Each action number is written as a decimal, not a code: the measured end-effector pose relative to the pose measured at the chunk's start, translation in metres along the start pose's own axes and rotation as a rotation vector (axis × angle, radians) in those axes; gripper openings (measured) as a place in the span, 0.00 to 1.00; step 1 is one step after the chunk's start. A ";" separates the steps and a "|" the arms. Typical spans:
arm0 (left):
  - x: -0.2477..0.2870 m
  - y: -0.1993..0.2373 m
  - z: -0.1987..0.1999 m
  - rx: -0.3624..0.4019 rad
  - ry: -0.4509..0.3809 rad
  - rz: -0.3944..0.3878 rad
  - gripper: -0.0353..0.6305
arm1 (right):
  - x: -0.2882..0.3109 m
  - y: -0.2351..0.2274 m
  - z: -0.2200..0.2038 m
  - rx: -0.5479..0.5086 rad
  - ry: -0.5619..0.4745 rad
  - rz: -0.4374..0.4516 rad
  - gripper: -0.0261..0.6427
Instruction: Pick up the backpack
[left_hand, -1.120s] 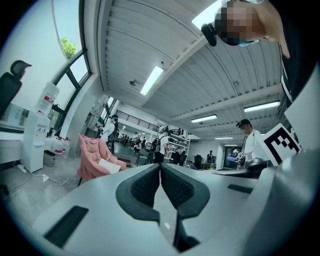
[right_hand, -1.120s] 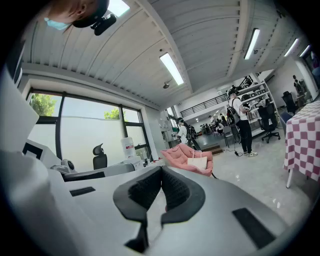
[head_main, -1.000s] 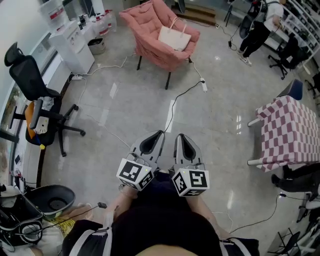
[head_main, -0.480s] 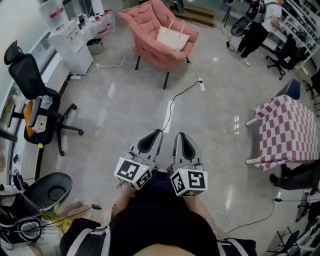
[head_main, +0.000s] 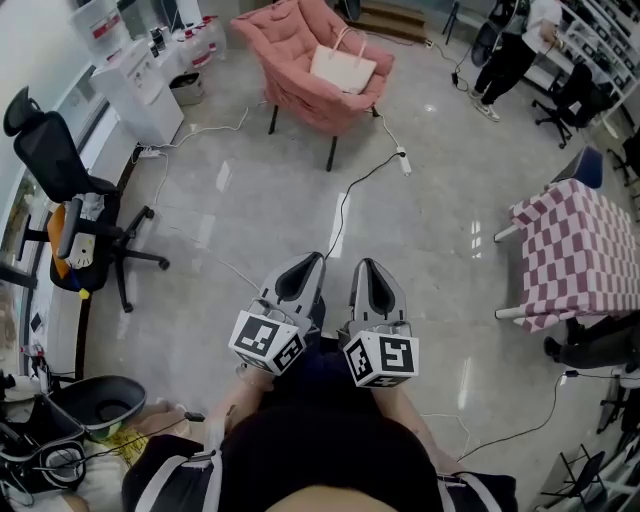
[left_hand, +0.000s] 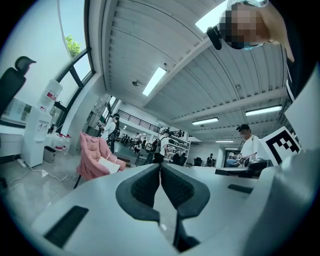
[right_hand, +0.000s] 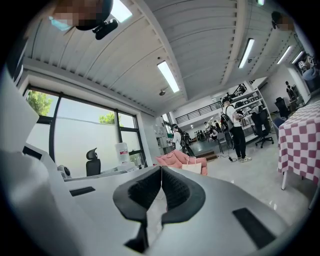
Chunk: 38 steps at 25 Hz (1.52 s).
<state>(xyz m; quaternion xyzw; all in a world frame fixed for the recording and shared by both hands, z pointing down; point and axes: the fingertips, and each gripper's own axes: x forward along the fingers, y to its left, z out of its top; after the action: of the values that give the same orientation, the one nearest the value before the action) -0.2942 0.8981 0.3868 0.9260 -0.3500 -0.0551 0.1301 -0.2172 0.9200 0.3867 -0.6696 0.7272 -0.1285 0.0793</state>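
1. Left gripper (head_main: 312, 262): held low in front of the body, pointing level and away over the floor (head_main: 430, 200), angled slightly toward the right gripper (head_main: 364, 266).
2. Left fingers (left_hand: 142, 187): pressed together along the centre line, nothing between them.
3. Right fingers (right_hand: 175, 192): pressed together in the same way, nothing pinched.
4. Both grippers: side by side, close but apart. Marker cubes (head_main: 267, 342) nearest the body, forearms drawn in against the dark clothing.
5. Backpack (head_main: 343, 68): cream, with a looped handle, resting on the seat of the pink armchair (head_main: 285, 55) and leaning on its backrest. Well apart from both grippers, straight ahead across the floor.
6. In the left gripper view: backpack (left_hand: 111, 165) seen left of the finger line. In the right gripper view: backpack (right_hand: 191, 167) just right of it.
7. Black cable (head_main: 345, 205): lying on the floor between the grippers and the armchair.
8. Checkered table (head_main: 575, 250) at the right, black office chair (head_main: 65, 180) at the left.
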 end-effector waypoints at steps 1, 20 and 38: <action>0.003 0.000 0.000 -0.001 0.002 -0.001 0.09 | 0.002 -0.002 0.000 0.002 0.001 -0.002 0.09; 0.090 0.058 0.015 -0.028 0.005 0.013 0.09 | 0.101 -0.037 0.015 0.021 0.017 -0.004 0.09; 0.205 0.138 0.059 -0.041 0.010 -0.016 0.09 | 0.237 -0.061 0.045 0.026 0.039 -0.018 0.09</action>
<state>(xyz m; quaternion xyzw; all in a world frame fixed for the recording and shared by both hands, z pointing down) -0.2388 0.6510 0.3668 0.9262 -0.3409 -0.0586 0.1503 -0.1675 0.6764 0.3748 -0.6724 0.7209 -0.1516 0.0726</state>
